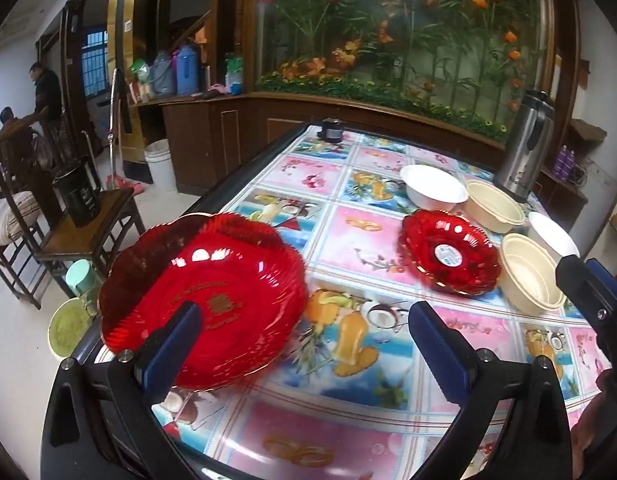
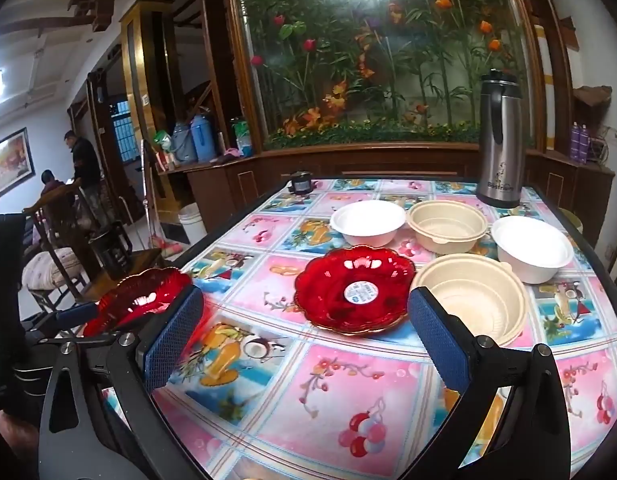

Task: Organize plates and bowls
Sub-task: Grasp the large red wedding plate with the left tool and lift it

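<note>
A large red glass plate lies at the table's near left corner; it shows in the right wrist view too as the large red plate. My left gripper stands open, its left finger over that plate's near rim, nothing pinched. A smaller red plate with a round sticker sits mid-table, beyond my open right gripper. Two cream bowls and two white bowls stand to the right and behind it. The left wrist view shows the smaller red plate and the bowls at the right.
A steel thermos jug stands at the far right of the fruit-print tablecloth. A small black object sits at the far edge. Wooden chairs and a white bucket stand left of the table. Two people are far off at the left.
</note>
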{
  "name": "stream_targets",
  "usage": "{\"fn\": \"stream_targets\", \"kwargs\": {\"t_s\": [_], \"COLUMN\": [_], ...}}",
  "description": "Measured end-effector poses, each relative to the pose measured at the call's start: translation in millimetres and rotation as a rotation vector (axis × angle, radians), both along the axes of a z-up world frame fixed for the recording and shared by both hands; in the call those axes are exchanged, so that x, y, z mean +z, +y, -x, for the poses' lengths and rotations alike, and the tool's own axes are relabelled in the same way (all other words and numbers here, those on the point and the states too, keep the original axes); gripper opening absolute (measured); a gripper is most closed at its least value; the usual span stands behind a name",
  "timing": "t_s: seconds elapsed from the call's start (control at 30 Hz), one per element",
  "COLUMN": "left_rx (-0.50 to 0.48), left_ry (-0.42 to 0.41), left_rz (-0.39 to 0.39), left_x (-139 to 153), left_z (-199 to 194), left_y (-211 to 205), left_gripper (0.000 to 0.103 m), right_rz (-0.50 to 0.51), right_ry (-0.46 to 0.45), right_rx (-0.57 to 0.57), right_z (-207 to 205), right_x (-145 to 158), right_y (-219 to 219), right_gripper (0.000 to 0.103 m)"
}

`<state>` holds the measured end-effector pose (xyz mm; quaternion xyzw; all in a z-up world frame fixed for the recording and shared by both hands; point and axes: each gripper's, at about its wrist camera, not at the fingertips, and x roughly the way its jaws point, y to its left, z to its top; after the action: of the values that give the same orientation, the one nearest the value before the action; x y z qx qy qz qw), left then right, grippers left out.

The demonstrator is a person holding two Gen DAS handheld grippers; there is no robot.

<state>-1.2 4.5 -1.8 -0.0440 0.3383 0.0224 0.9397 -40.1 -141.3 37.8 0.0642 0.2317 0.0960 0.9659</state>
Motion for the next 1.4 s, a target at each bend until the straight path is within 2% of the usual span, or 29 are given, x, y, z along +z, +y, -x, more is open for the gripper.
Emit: {"fn": "stream_targets", "kwargs": {"t_s": [0.2, 0.3, 0.33, 0.47, 0.57, 0.63, 0.83, 0.97, 1.07, 1.17, 1.4], "left_rx": [0.065, 0.126, 0.138, 0.220, 0.263, 0.282, 0.317, 0.333, 0.336, 0.334, 0.331], "left_ry": [0.006, 0.000, 0.000, -0.006, -0.014, -0.039, -0.054, -0.041, -0.023, 0.015, 0.135], "left_rz": [-0.022, -0.036, -0.070, -0.074, -0.064, -0.104, -0.104, -0.070, -0.047, -0.003, 0.099], "left_x": [-2, -1, -5, -2, -2, 7, 9, 4, 1, -4, -17], "left_z": [10, 16, 12, 14, 13, 18, 22, 20, 19, 13, -4], "left_y": [24, 47, 51, 80, 97, 107, 127, 138, 149, 157, 177], "left_gripper": [0.103, 0.103, 0.103, 0.103, 0.103, 0.103, 0.103, 0.103, 0.103, 0.103, 0.103], "right_rz": [-0.030, -0.033, -0.035, -0.046, -0.036, -0.027, -0.051, -0.087, -0.088, -0.067, -0.104], "right_ry": [0.026, 0.049, 0.057, 0.084, 0.096, 0.105, 0.158, 0.232, 0.252, 0.270, 0.343], "right_rx": [0.076, 0.119, 0.134, 0.188, 0.215, 0.231, 0.236, 0.261, 0.275, 0.289, 0.305], "right_z": [-11, -20, -24, -35, -42, -47, -61, -73, -77, -83, -102], "right_x": [-1, -2, -3, -7, -8, -8, -14, -24, -30, -35, -48], "right_y": [20, 38, 45, 71, 88, 99, 112, 119, 126, 133, 140], "right_gripper": [0.103, 0.103, 0.103, 0.103, 0.103, 0.103, 0.103, 0.103, 0.103, 0.101, 0.099]}}
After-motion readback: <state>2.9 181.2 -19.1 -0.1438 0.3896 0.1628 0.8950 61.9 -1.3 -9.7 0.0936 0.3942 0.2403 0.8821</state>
